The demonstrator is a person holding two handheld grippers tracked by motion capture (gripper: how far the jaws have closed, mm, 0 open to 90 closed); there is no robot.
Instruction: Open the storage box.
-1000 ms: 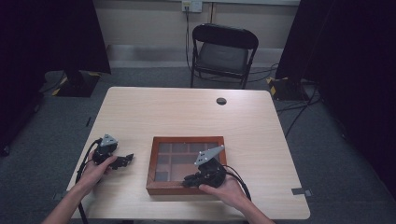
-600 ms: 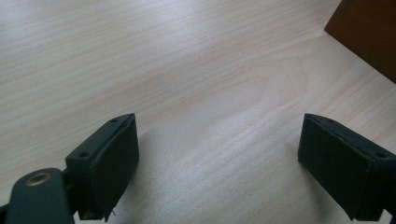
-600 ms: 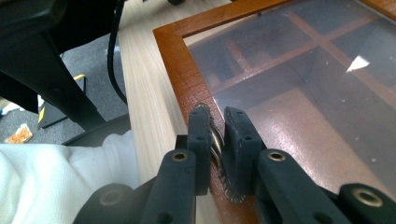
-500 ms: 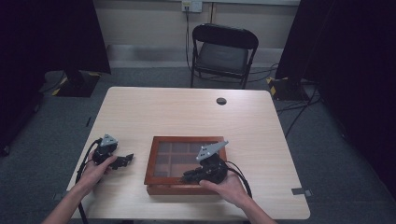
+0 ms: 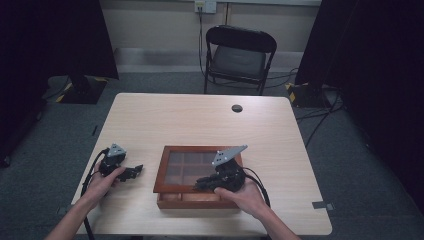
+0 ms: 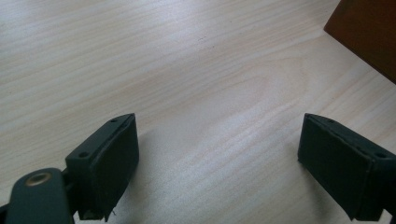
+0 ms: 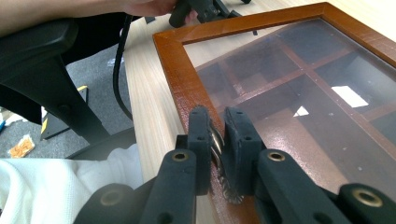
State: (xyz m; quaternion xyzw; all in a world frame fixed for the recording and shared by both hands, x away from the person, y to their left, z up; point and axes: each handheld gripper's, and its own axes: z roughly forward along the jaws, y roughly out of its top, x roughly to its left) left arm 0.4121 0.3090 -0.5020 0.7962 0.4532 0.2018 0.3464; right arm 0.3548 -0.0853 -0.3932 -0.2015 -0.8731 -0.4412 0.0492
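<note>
Centrally, toward the near edge of the pale wooden tabletop (image 5: 200, 120), lies a flat reddish-brown wooden box (image 5: 172, 181) with a glass-paned lid over a grid of compartments. The compartments seen through the pane in the right gripper view look dim, and what they hold cannot be told. In the high view the lid looks slightly lifted along its near side, with the box's front wall showing below it.

On the lid's near frame sits the right gripper (image 5: 201, 183), held in the person's right hand (image 5: 245, 196), a grey three-cornered plate on top of it. In the right gripper view its two black jaws stand almost together on the frame's edge, clamped on a small ridged metal knob (image 7: 218, 148) fixed to the lid of the box (image 7: 180, 70).

The left gripper (image 5: 135, 171) rests on the tabletop just left of the box, held by the person's left hand (image 5: 102, 181), its black cable (image 5: 90, 172) looping toward the near left corner. In the left gripper view its jaws stand wide apart over bare wood, with a corner of the box (image 6: 366, 32) at the upper right, and nothing between them.

A small dark round disc (image 5: 237, 108) lies near the tabletop's far edge. Beyond that edge stands a black folding chair (image 5: 240, 55) on grey carpet.
</note>
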